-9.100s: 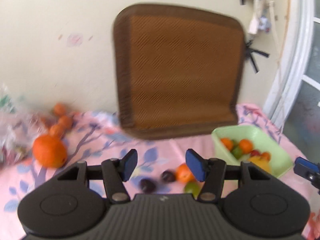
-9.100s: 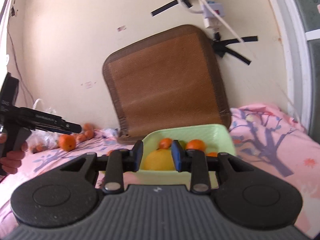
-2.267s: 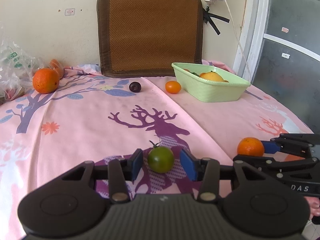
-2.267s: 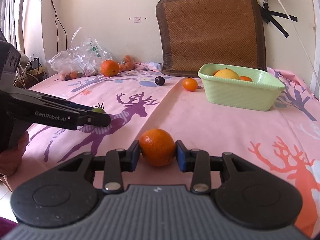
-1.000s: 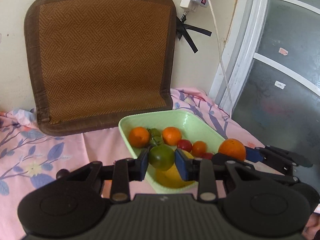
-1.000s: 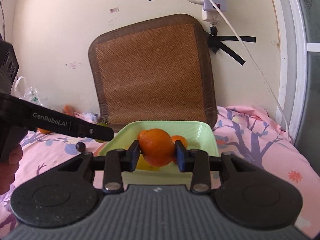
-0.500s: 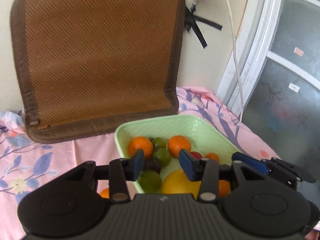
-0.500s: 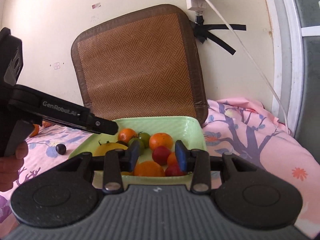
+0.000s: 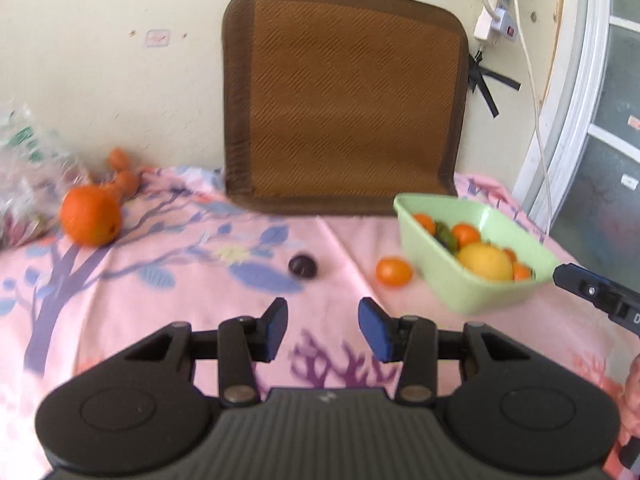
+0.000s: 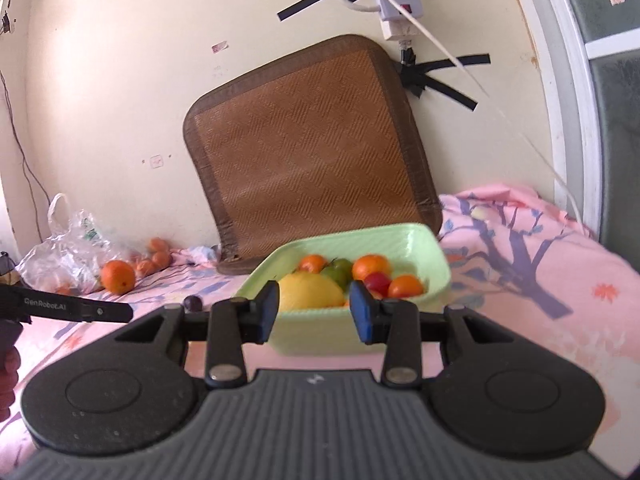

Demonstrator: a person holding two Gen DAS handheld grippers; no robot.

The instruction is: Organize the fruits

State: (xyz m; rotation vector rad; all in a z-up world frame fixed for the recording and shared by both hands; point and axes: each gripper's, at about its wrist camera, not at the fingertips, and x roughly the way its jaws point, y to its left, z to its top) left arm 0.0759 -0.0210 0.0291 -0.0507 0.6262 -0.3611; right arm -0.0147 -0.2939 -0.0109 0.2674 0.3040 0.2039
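Note:
A green bowl [image 9: 496, 292] [image 10: 424, 248] holds several fruits, among them a big yellow one [image 9: 485, 260] [image 10: 310, 292]. On the pink cloth lie a dark plum [image 9: 303, 265] [image 10: 192, 302], a small orange [image 9: 393, 271] and a large orange [image 9: 90, 220] [image 10: 117, 276]. My left gripper [image 9: 323, 329] is open and empty, back from the plum and small orange. My right gripper [image 10: 312, 310] is open and empty, just in front of the bowl. Its tip shows at the right of the left wrist view [image 9: 588, 288].
A brown woven cushion [image 9: 344, 96] [image 10: 308, 160] leans on the wall behind the bowl. A plastic bag [image 10: 68, 256] and several small oranges [image 10: 154, 258] sit at the far left. A power strip [image 10: 396, 8] and cable hang on the wall. A window frame [image 9: 568, 120] is right.
Both grippers have pulled back from the bowl, empty and open. The green tomato and the orange they carried a second ago now lie in the bowl. The left view has swung leftward.

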